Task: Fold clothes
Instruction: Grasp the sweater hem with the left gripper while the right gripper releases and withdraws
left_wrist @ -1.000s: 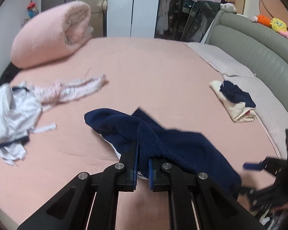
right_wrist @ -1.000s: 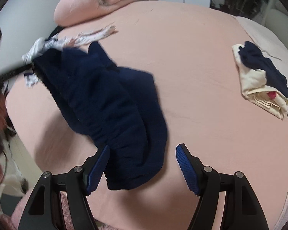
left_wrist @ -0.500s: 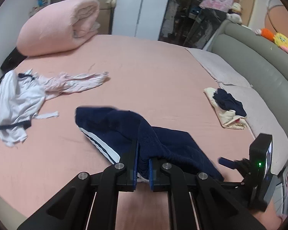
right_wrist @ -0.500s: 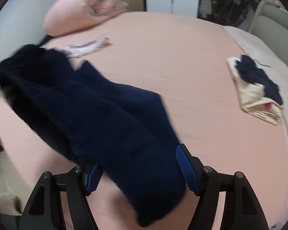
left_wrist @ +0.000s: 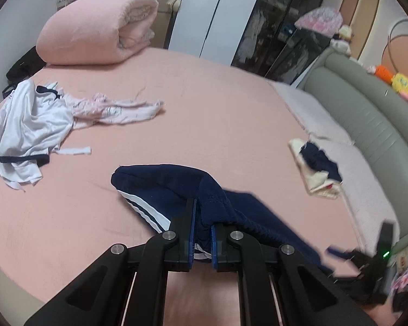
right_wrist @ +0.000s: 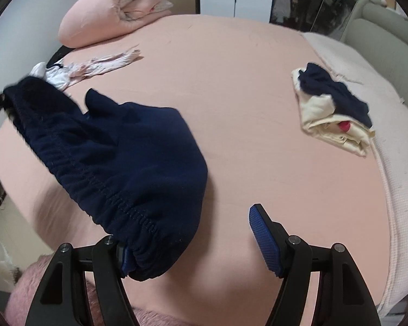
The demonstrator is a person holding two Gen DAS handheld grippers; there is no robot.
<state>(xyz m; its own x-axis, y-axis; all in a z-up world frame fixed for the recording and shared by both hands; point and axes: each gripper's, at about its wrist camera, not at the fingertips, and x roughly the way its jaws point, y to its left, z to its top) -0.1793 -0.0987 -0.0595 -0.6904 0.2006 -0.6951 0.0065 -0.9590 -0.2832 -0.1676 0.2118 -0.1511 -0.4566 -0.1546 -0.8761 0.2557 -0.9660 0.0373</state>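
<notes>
- The left gripper [left_wrist: 202,225] is clamped on the elastic waistband of the navy shorts [left_wrist: 176,190]; its blue pads sit close together with a fold of cloth between them.
- The shorts hang from that grip down to the pink bed [left_wrist: 217,103], where their far end lies and shows white side stripes [left_wrist: 147,212].
- The right gripper [right_wrist: 193,239] has its fingers wide apart. The waistband drapes over the left finger and hides its pad; the right pad [right_wrist: 263,239] is bare, with only sheet in front of it.
- From the right wrist view, the shorts [right_wrist: 117,157] stretch as a sagging band from that finger up to the left edge of the picture.
- A white garment with navy trim [left_wrist: 27,125] lies crumpled on the bed's left side, touching a thin pink garment [left_wrist: 114,110] spread flat beside it.
- A rolled pink duvet [left_wrist: 95,27] lies at the far left corner, well behind the shorts.
- A folded cream-and-navy pile [right_wrist: 331,108] lies on the right, at the edge of a pale blanket [right_wrist: 394,141], well apart from the shorts.
- A grey padded headboard [left_wrist: 367,114] curves along the right, with plush toys [left_wrist: 394,78] on top.
- Fuzzy pink fabric [right_wrist: 35,288] shows below the right gripper's left finger.
</notes>
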